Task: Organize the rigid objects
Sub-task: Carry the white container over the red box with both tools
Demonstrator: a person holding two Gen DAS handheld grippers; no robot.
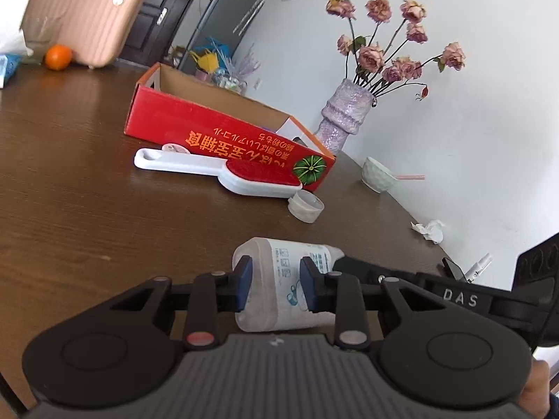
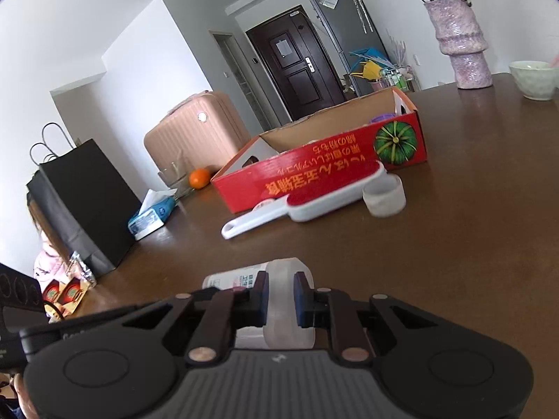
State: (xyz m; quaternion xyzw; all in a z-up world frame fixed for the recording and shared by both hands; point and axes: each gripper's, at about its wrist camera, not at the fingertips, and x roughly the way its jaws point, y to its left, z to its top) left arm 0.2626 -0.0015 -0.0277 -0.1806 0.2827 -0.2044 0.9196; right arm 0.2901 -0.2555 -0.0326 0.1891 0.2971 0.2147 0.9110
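Both grippers' fingers (image 1: 244, 279) clamp bottle (image 1: 279, 276); table (image 1: 104, 244) ahead open.

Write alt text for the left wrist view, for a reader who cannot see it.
The left gripper holds a translucent plastic bottle on its side between its blue-padded fingers, low over a dark wooden table. Beyond lie a white lint brush, a loose cap and an open red cardboard box.
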